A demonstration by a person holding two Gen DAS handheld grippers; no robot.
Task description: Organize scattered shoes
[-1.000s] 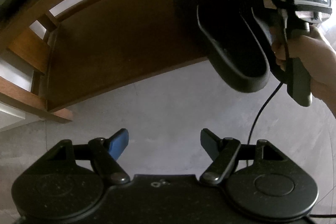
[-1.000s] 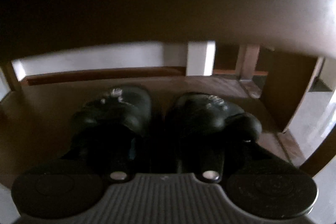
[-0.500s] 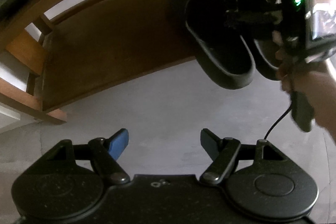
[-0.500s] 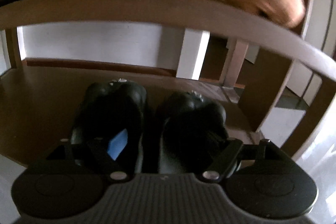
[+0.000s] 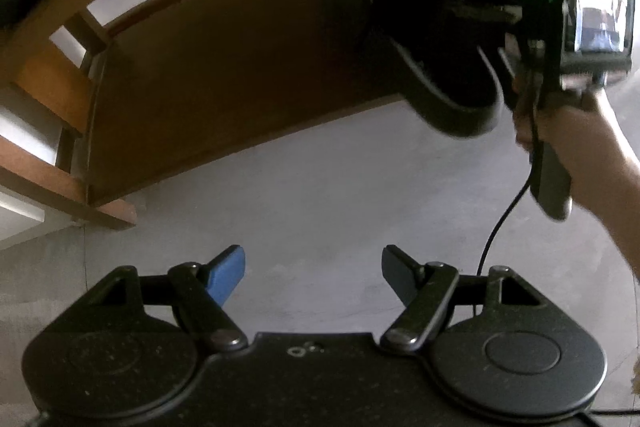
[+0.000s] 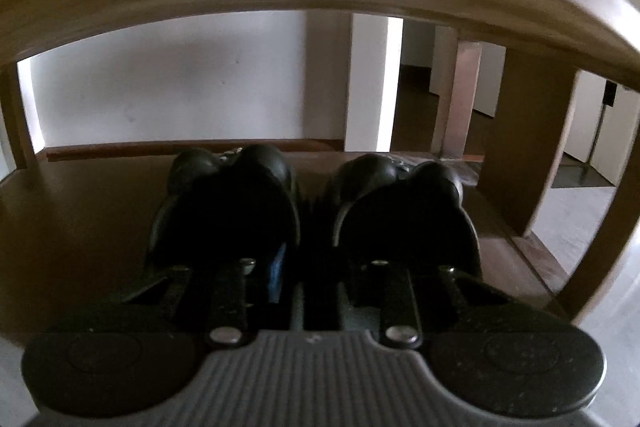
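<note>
Grey concrete floor [image 5: 320,195], brown wooden shoe rack [image 5: 224,75]. Your right gripper [image 6: 310,267] is clamped on the inner walls of two black rubber slippers [image 6: 404,211], heels overhanging the bottom shelf. Your left gripper [image 5: 312,273] hangs wide open, empty, well apart.

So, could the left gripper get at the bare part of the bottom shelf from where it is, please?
Probably yes: the left gripper is open over bare floor, and the shelf ahead lies clear left of the black slippers.
</note>
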